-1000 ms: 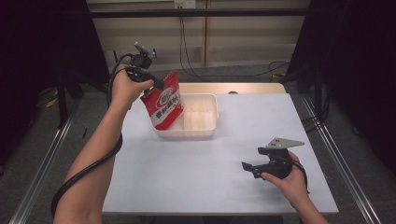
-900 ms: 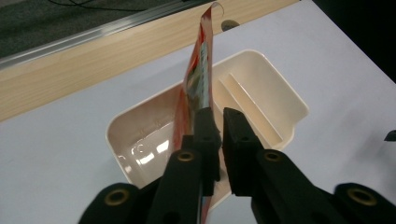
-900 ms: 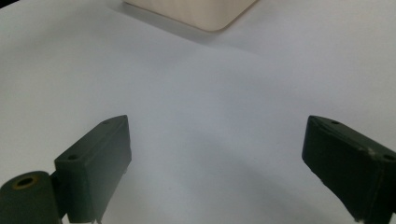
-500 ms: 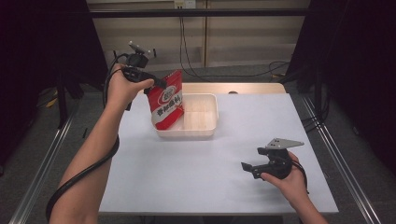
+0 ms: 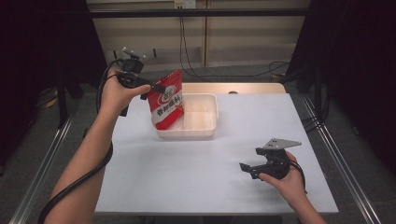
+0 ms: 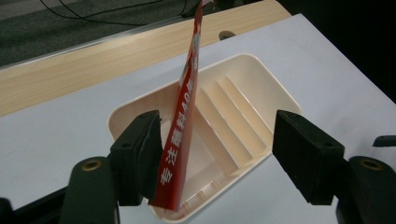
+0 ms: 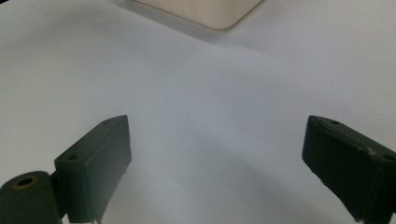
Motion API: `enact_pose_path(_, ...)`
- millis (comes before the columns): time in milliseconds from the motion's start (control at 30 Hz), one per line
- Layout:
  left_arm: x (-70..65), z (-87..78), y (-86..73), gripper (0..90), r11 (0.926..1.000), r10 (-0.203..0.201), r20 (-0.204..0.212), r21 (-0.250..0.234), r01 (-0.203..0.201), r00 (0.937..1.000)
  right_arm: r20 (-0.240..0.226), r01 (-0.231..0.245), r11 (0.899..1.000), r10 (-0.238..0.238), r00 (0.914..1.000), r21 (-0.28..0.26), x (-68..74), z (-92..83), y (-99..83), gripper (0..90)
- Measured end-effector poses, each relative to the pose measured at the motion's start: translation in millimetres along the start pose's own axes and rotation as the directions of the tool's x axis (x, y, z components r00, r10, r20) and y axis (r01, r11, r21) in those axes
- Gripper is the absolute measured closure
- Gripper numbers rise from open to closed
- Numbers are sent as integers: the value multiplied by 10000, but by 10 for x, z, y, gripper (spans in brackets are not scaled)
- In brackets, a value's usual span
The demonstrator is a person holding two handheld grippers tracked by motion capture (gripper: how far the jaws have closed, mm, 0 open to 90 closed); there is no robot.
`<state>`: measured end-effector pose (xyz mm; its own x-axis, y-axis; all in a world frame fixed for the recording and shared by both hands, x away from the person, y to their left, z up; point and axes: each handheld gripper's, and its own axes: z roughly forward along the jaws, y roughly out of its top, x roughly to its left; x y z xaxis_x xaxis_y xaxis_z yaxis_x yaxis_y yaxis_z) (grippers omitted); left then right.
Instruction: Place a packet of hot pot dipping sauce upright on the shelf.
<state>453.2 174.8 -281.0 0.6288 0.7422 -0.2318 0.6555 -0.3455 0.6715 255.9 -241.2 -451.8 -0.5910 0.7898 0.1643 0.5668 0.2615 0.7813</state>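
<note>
Left gripper [image 6: 219,154] jaws have just been opening – red pouch [image 5: 166,100] could flop off the tray [image 5: 205,130] rim; right gripper [image 5: 250,169] gapes empty.

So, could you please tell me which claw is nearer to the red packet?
Left. The left claw has just been opening around the red packet, which leans in the cream tray. The right claw rests apart, low on the white table.

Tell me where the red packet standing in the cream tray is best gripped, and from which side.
Grip the red packet by its flat upper edge, coming from above at the tray's left end. It stands tilted on edge, thin faces exposed, so the tongs can close across them.
</note>
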Motion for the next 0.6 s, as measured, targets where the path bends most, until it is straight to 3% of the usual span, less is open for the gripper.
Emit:
enact_pose_path(433,24,-44,-164,248,9998,-115,167,-171,118,9998,-2,33,10000,-33,10000,15,13,-8,3,77)
enact_pose_path(600,39,-46,-233,236,10000,11,176,-56,-10,9998,11,61,10000,-61,10000,-1,11,-8,4,77)
